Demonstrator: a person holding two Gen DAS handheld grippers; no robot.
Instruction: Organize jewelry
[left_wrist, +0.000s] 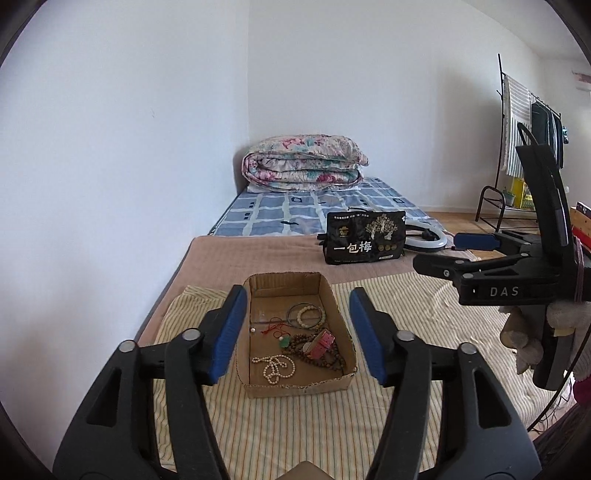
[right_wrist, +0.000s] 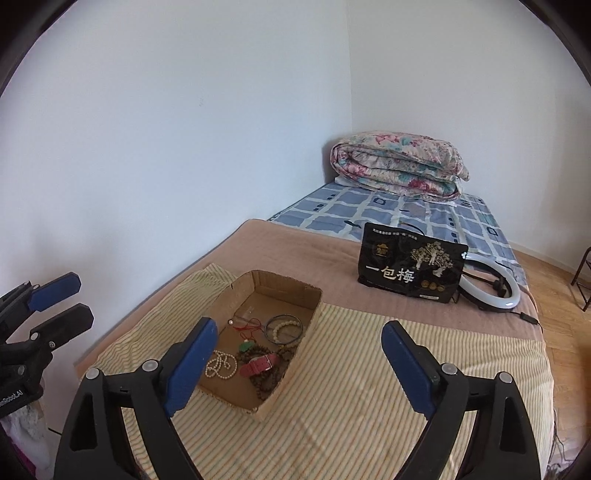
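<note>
Cardboard tray (left_wrist: 334, 295) on striped cloth (left_wrist: 388, 321) holds pearl strand (left_wrist: 275, 365), wooden beads (left_wrist: 325, 356), bangle (left_wrist: 300, 314). Light, limp, slippery strands judged best pinched where bunched. Left gripper (left_wrist: 295, 334) and right gripper (right_wrist: 299, 363) spread apart, empty.

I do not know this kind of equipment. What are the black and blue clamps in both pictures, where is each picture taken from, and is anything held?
They are two hand-held grippers, one in each of a person's hands, and each carries a camera that looks along its fingers. One picture is from the left gripper, the other from the right gripper. Both stand open and hold nothing. On a striped cloth over the bed sits a cardboard tray. In it lie a white bead necklace, brown beads, a pink watch, a green pendant and a bangle. Behind stand a black bag and a folded quilt.
</note>
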